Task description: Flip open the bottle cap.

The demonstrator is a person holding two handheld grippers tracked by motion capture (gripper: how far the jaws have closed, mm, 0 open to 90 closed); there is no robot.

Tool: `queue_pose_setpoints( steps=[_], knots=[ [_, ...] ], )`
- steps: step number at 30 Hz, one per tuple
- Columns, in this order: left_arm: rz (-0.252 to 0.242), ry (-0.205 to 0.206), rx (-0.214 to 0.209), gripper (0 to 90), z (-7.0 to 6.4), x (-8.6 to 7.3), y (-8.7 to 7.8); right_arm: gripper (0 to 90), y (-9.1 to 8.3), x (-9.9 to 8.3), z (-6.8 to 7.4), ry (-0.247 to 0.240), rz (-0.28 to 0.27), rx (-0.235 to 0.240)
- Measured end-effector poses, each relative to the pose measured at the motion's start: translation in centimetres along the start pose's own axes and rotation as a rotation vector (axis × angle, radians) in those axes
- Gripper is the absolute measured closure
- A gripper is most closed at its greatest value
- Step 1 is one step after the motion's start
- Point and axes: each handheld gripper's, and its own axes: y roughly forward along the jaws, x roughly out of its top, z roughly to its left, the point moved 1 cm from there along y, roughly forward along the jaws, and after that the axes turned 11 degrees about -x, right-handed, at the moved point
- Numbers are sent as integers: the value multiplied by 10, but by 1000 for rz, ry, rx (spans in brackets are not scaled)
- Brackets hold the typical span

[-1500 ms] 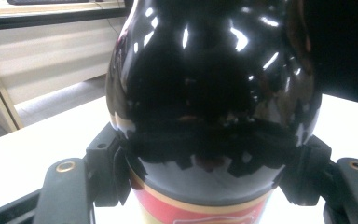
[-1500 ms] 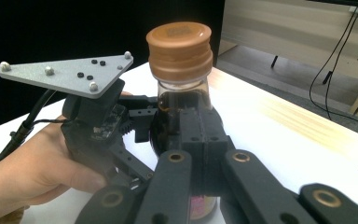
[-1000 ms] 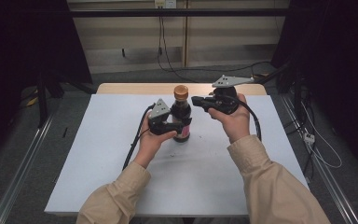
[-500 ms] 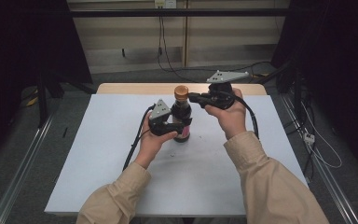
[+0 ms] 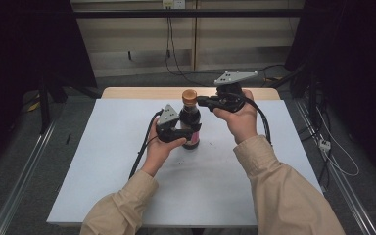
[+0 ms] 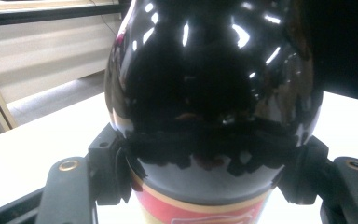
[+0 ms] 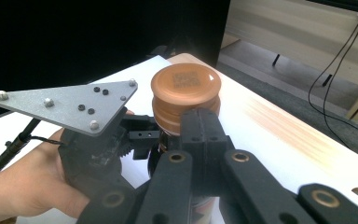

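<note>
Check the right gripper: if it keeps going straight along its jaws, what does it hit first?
The bottle's brown cap: the right gripper points straight at it, jaws apparently already reaching it. Exact contact is unclear.

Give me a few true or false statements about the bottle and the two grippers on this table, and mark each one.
1. The left gripper is clamped on the body of the dark bottle. True.
2. The bottle lies on its side on the white table. False: it stands upright.
3. The bottle's cap is orange-brown. True.
4. The right gripper is resting on the table, away from the bottle. False: it is held up at the height of the bottle's neck, its jaws right at the cap.
5. The bottle has a red label low on its body. True.
</note>
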Motion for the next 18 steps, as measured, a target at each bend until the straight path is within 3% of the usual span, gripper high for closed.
queue_pose_setpoints(
  steps=[14, 15, 16, 17, 18],
  knots=[
    [-7, -2, 9, 319, 0, -1, 0, 900, 0, 2, 3, 14, 8, -19],
    [-5, 3, 13, 320, -1, -1, 0, 900, 0, 2, 3, 27, -18, -14],
    [-4, 15, 13, 320, -3, -1, 2, 900, -4, 5, 1, 98, -86, 30],
    [6, 44, 26, 320, -8, 0, 4, 900, -9, 13, 1, 139, -152, 57],
    [6, 73, 39, 319, -14, 0, 7, 900, -12, 23, 5, 82, -138, 18]
  ],
)
